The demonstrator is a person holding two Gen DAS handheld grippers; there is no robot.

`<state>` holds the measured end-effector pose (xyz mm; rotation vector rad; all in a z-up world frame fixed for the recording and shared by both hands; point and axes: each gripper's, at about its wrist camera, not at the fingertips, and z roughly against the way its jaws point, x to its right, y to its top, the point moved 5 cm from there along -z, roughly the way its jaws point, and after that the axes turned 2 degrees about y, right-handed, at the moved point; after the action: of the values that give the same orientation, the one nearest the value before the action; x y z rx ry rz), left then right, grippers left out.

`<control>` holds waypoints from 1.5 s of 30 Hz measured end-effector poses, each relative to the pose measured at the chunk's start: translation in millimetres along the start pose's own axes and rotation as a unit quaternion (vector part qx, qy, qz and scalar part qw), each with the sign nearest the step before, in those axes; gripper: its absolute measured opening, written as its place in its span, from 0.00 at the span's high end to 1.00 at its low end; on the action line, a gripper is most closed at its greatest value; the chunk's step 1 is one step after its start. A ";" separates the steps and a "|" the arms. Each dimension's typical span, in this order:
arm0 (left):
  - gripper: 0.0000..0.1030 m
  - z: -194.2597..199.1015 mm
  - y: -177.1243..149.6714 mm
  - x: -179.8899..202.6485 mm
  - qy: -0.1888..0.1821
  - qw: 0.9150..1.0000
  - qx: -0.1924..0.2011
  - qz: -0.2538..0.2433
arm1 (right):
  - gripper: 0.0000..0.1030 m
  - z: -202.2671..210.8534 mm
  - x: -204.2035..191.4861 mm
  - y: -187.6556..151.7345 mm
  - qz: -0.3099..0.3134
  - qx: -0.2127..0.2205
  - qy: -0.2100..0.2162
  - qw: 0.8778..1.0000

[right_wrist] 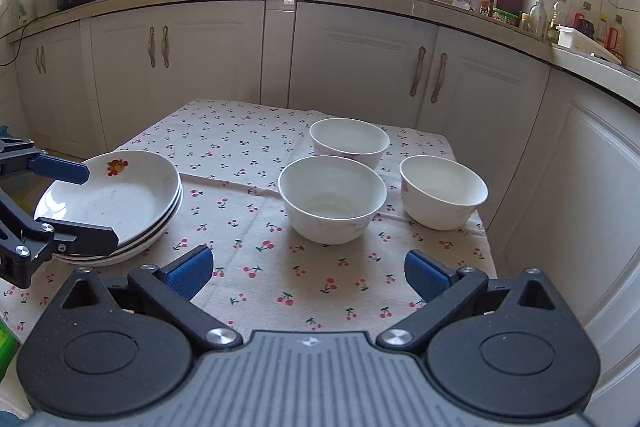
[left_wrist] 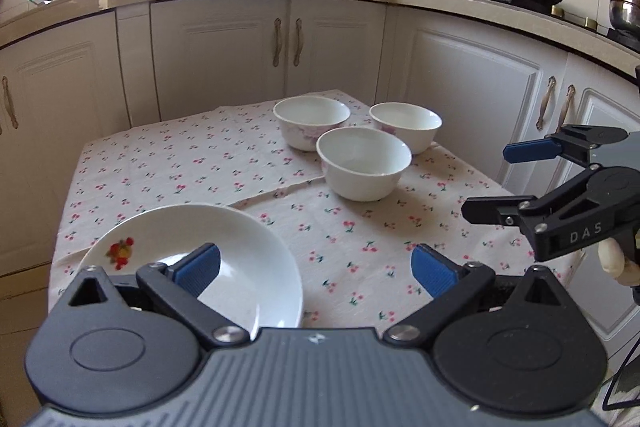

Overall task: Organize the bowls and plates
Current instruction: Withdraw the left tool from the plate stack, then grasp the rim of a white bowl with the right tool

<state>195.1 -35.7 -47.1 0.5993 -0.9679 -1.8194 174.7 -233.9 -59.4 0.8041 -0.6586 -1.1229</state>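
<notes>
A small table draped in a cream cherry-print cloth, creased across its middle, fills the kitchen floor space in front of pale panelled cabinets. On the cloth's left side we see a stack of shallow, glossy white plates, the top one carrying a red-and-yellow fruit motif near its rim. On the far right side stand three deep, round white porcelain bowls, upright and empty: the nearest bowl at the front, the back bowl just behind it, and the right-hand bowl just beside them, faint pink flowers on their walls. We hold the left gripper over the near edge of the plates, its ribbed blue pads spread wide, one pad above the top plate's basin, gripping nothing. Our right gripper hangs above bare cloth short of the nearest bowl, its matte black jaws likewise wide apart and empty.
</notes>
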 end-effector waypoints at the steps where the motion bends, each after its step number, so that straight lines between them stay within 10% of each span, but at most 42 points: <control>1: 0.02 -4.0 3.9 5.2 -0.002 1.000 0.005 -0.002 | 0.00 0.2 4.8 1.0 0.005 0.001 0.000 1.000; 23: 0.01 -106.5 28.0 68.1 0.014 0.999 0.001 -0.042 | 0.00 -66.5 81.0 37.9 -0.001 -0.037 0.113 0.993; 45: 0.08 -153.7 32.6 63.8 -0.005 1.000 0.000 -0.009 | 0.18 -158.8 64.0 59.5 0.034 -0.102 0.167 0.980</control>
<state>299.2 -155.7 -106.3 0.6009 -0.9711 -1.8410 352.0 -246.5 -94.8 0.7651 -0.2826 -0.9456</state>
